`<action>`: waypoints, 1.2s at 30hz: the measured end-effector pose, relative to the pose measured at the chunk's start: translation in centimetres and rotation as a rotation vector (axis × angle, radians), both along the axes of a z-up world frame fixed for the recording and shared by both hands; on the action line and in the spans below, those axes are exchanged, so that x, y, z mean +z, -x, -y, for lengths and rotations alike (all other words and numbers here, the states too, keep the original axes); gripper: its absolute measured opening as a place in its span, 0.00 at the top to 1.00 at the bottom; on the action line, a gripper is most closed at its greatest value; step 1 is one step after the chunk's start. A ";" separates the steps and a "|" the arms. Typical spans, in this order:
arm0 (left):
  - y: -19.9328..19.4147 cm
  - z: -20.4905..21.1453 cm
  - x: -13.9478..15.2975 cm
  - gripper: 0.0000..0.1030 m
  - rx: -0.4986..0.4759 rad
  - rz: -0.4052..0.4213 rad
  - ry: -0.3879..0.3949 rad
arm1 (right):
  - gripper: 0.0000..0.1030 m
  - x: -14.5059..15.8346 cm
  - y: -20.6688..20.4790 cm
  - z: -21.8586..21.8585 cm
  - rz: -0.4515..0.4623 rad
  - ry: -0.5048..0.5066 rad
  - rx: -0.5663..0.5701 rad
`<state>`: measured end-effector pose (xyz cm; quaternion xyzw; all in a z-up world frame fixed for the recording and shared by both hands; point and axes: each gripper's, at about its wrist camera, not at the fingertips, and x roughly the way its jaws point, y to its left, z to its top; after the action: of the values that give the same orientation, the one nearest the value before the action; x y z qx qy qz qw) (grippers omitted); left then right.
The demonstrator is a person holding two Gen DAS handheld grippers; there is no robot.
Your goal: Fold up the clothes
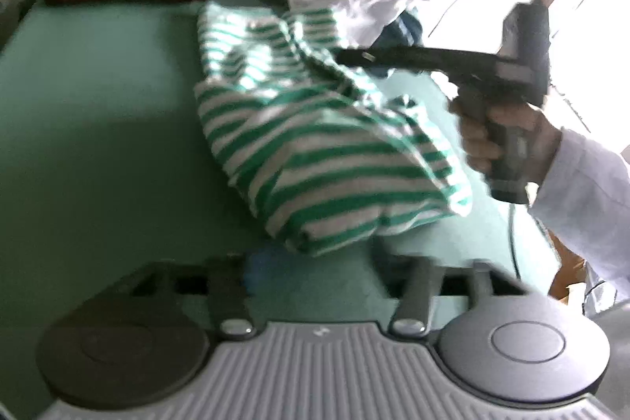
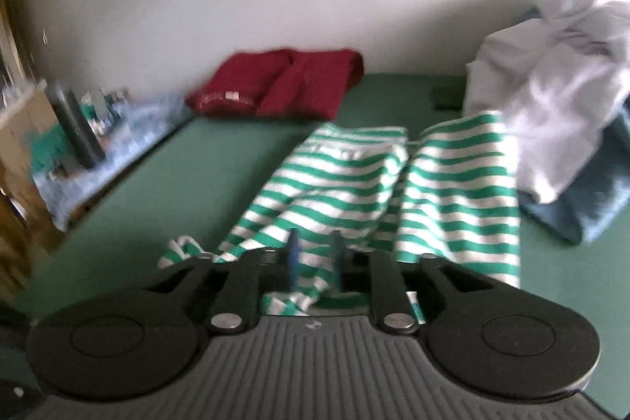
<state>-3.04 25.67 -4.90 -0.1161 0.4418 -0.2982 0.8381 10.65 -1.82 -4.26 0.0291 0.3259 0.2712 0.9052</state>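
Right tongs [image 2: 315,254] pinch the striped shirt [image 2: 378,184], lengthwise toward the wall; left tongs [image 1: 327,258] spread, empty.

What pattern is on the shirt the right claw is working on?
Green and white horizontal stripes on the crumpled cotton shirt; clearest in the right wrist view.

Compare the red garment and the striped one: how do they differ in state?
The red garment is folded into a neat stack by the wall; the striped garment lies loose and rumpled mid-table. The red one is plain; the striped one is green and white. No hand-held gripper is near the red one; the right hand-held gripper is at the striped cloth. Both rest on the green table.
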 end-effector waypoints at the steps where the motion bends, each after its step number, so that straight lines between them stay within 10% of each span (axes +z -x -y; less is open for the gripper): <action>1: 0.0 -0.1 0.2 0.29 -0.004 0.002 0.019 | 0.62 0.5 0.5 1.1 -0.009 -0.012 0.009; 8: -1.7 1.4 -1.5 0.56 0.070 -0.112 0.076 | 0.56 0.1 3.0 3.1 -0.099 0.014 0.111; 11: -1.7 1.4 -1.8 0.64 0.070 -0.113 0.054 | 0.91 -1.8 2.8 1.8 -0.118 0.094 0.125; 23: -1.0 1.0 -1.9 0.72 0.016 -0.065 -0.008 | 1.00 -4.3 -0.6 2.7 -0.043 0.104 -0.110; 28: -0.9 1.2 -1.8 0.73 -0.046 -0.060 -0.038 | 0.54 0.3 2.9 8.0 -0.012 -0.077 -0.194; 32: -2.0 -0.7 -0.7 0.71 -0.046 -0.047 -0.021 | 0.54 0.6 5.1 9.6 -0.054 -0.031 -0.157; 36: -3.5 -3.3 0.8 0.32 -0.011 -0.022 0.010 | 0.54 -0.5 6.0 9.3 -0.063 0.012 -0.155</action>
<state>0.44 28.97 -4.14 -0.1213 0.4499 -0.3037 0.8311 4.67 -11.12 -4.75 0.0573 0.3527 0.1975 0.9128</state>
